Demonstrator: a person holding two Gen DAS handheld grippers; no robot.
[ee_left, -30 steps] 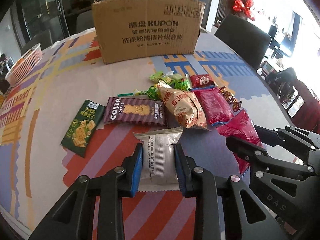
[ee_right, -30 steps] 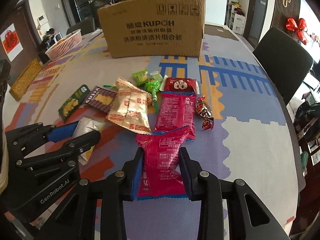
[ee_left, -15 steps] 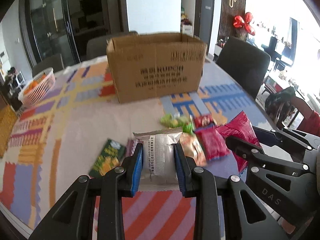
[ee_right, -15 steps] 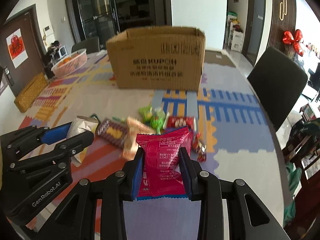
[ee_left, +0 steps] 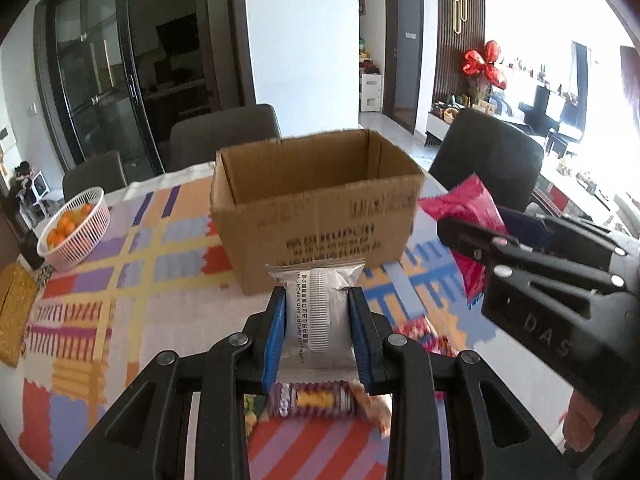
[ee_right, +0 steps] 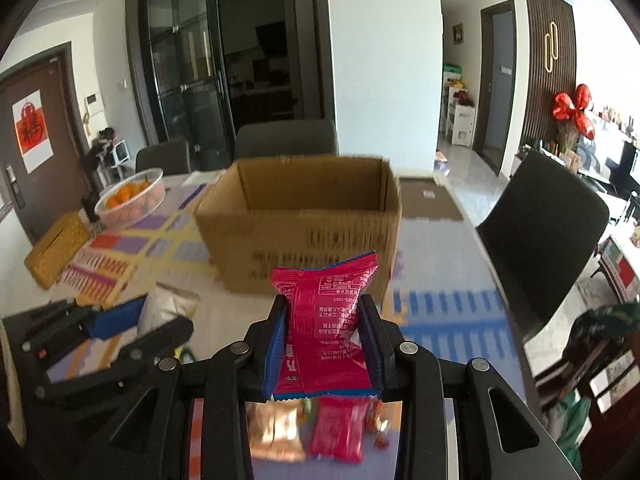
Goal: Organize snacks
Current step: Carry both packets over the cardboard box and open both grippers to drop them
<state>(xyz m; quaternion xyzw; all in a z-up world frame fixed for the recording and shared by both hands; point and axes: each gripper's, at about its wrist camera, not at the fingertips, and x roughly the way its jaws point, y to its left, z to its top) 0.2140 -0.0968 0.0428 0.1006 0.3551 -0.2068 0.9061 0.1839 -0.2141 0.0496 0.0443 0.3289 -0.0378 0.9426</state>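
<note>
My left gripper (ee_left: 317,300) is shut on a silver-white snack packet (ee_left: 316,312) and holds it up above the table, in front of the open cardboard box (ee_left: 316,208). My right gripper (ee_right: 324,308) is shut on a red snack packet (ee_right: 326,320), also raised before the box (ee_right: 300,220). The box interior shows no contents. Each gripper appears in the other's view: the right one with its red packet (ee_left: 464,208), the left one with its silver packet (ee_right: 168,308). Other snack packets (ee_right: 336,432) lie on the table below, blurred.
A pink basket of oranges (ee_left: 76,228) stands at the table's far left, with a yellow woven box (ee_right: 56,252) near it. Dark chairs (ee_right: 548,232) surround the table. The patterned tablecloth (ee_left: 120,280) covers the table.
Both grippers have risen and moved toward the box with their packets; the view now looks over the box rim into its inside. The remaining snacks have dropped below the fingers.
</note>
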